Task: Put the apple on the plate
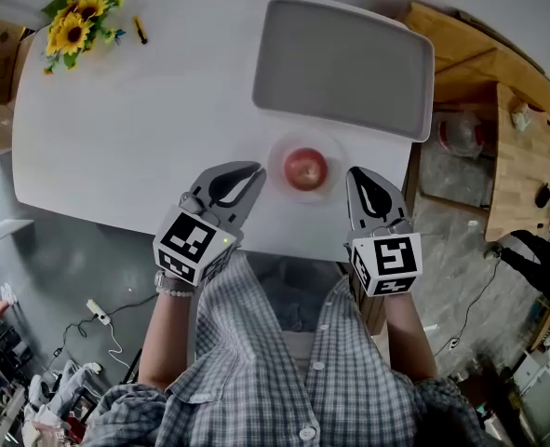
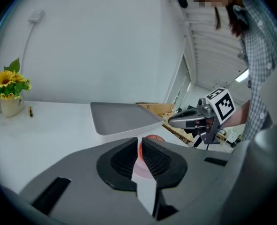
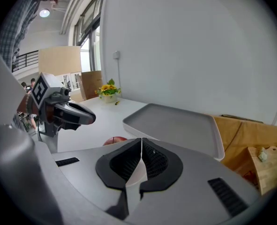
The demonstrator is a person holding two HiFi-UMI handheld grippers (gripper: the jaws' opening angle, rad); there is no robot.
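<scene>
Round red apple (image 1: 305, 169) sits on a pale plate (image 1: 278, 153). Left gripper (image 1: 254, 169) is just left of the apple, right gripper (image 1: 354, 174) just right. Both have jaws together, holding nothing.

we see a smooth, matt white table (image 1: 116, 128). at 1 o'clock on it, a grey tray (image 1: 340, 63) looks like matt plastic. the apple (image 1: 305, 168) has glossy red skin, and the plate (image 1: 279, 152) is clear and shiny (glass or plastic, we cannot tell). the left gripper (image 1: 256, 169) and right gripper (image 1: 353, 171) are matt grey plastic with ribbed black pads (image 2: 122, 161). at 6 o'clock there is a checked cloth shirt (image 1: 284, 371), at 3 o'clock a bare wood bench (image 1: 526, 156).
</scene>
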